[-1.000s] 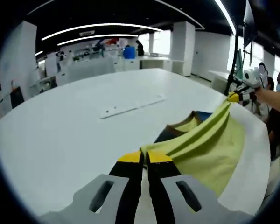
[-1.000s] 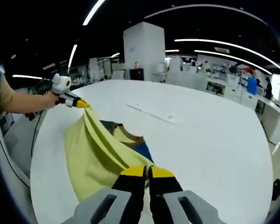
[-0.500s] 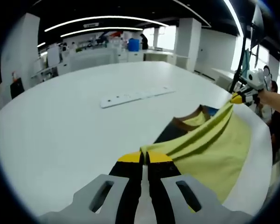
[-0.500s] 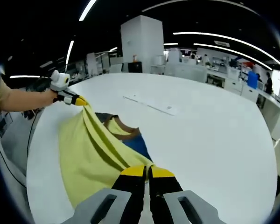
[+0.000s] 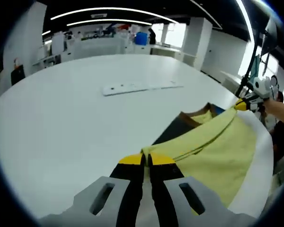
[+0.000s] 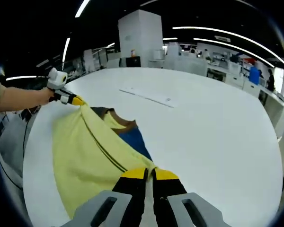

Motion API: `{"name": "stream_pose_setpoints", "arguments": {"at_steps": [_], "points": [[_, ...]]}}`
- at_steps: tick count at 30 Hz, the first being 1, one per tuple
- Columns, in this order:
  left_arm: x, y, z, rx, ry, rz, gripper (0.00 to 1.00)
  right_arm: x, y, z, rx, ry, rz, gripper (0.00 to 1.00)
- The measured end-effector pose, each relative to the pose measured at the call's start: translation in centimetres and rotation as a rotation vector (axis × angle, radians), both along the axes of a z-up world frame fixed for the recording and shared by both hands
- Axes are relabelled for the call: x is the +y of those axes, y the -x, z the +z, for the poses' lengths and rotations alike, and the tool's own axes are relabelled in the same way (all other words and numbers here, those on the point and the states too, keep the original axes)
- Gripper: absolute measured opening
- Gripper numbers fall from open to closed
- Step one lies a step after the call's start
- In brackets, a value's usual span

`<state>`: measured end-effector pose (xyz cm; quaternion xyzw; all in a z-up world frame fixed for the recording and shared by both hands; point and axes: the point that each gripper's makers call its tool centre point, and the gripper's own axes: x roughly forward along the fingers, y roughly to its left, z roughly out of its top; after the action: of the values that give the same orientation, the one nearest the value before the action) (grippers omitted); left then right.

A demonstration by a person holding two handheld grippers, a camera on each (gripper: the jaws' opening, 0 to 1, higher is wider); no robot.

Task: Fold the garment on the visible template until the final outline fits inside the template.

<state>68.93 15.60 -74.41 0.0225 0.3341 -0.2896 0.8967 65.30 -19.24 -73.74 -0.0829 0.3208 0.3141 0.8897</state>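
Round white worktop (image 5: 61,123) in an open-plan office with ceiling strip lights. Flat white strip (image 5: 142,87) at centre. Yellow fabric garment (image 5: 213,151) stretched over the near rim; left claw (image 5: 147,159) and right claw (image 6: 148,173) each pinched closed on one edge.

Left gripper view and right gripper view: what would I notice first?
A bright yellow cloth garment with a brown collar and a blue part stretches across the near edge of the big white round table. The left gripper and the right gripper each pinch one end of it. Farther off lies a long flat white strip.
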Motion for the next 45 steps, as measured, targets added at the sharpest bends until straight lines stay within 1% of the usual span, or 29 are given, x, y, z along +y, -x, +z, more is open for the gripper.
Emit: {"name": "stream_pose_setpoints", "arguments": {"at_steps": [3, 5, 6, 8, 10, 12, 15, 19, 20, 21, 22, 27, 30, 33, 38, 39, 41, 42, 43, 45], "points": [[0.3, 0.1, 0.6, -0.02, 0.02, -0.008, 0.07, -0.3, 0.1, 0.9, -0.019, -0.009, 0.005, 0.05], [0.2, 0.3, 1.2, -0.044, 0.045, -0.039, 0.14, -0.3, 0.2, 1.3, -0.03, -0.007, 0.015, 0.07], [0.1, 0.6, 1.4, -0.057, 0.048, -0.064, 0.16, 0.0, 0.3, 1.6, -0.042, -0.011, 0.035, 0.07], [0.0, 1.0, 1.7, -0.076, 0.046, -0.105, 0.15, 0.5, 0.6, 1.9, -0.052, -0.011, 0.059, 0.07], [-0.2, 1.4, 1.8, -0.078, 0.05, -0.127, 0.15, 1.2, 0.9, 2.0, -0.06, -0.016, 0.091, 0.09], [-0.7, 1.9, 1.9, -0.085, 0.053, -0.178, 0.14, 1.7, 1.2, 1.8, -0.061, -0.004, 0.115, 0.1], [-1.4, 2.7, 1.7, -0.108, 0.014, -0.273, 0.14, 2.3, 1.6, 1.1, -0.045, 0.004, 0.147, 0.12], [-1.8, 3.1, 1.1, -0.112, -0.035, -0.327, 0.13, 3.1, 2.1, 0.3, -0.044, 0.037, 0.197, 0.14], [-1.9, 3.0, 1.0, -0.117, -0.042, -0.334, 0.13, 3.1, 2.1, 0.3, -0.045, 0.039, 0.2, 0.14], [-1.9, 2.8, 0.9, -0.13, -0.073, -0.342, 0.13, 3.2, 2.0, 0.1, -0.042, 0.043, 0.205, 0.15], [-1.9, 2.7, 0.9, -0.137, -0.085, -0.348, 0.14, 3.2, 2.0, -0.1, -0.042, 0.046, 0.207, 0.15], [-2.4, 1.9, 0.6, -0.152, -0.119, -0.369, 0.16, 3.5, 1.9, -0.7, -0.031, 0.075, 0.228, 0.16], [-2.6, 1.9, -0.1, -0.148, -0.178, -0.416, 0.15, 3.8, 2.1, -1.3, -0.019, 0.105, 0.255, 0.17], [-2.5, 1.8, -1.1, -0.14, -0.252, -0.458, 0.12, 3.9, 2.1, -1.8, -0.02, 0.131, 0.273, 0.17], [-2.9, 1.7, -1.3, -0.143, -0.272, -0.479, 0.09, 3.8, 1.9, -2.2, -0.025, 0.174, 0.3, 0.14], [-3.0, 1.7, -1.5, -0.142, -0.285, -0.486, 0.09, 3.7, 1.8, -2.3, -0.024, 0.185, 0.305, 0.13], [-2.8, 1.7, -2.0, -0.139, -0.333, -0.509, 0.07, 3.6, 1.8, -2.6, -0.018, 0.195, 0.309, 0.1], [-2.9, 1.7, -2.1, -0.139, -0.342, -0.514, 0.06, 3.5, 1.7, -2.7, -0.016, 0.199, 0.31, 0.09], [-3.1, 1.6, -1.9, -0.139, -0.329, -0.506, 0.05, 3.5, 1.7, -2.8, -0.015, 0.207, 0.312, 0.08], [-3.2, 1.5, -2.0, -0.139, -0.339, -0.511, 0.03, 3.4, 1.6, -3.0, -0.014, 0.226, 0.322, 0.06]]}}
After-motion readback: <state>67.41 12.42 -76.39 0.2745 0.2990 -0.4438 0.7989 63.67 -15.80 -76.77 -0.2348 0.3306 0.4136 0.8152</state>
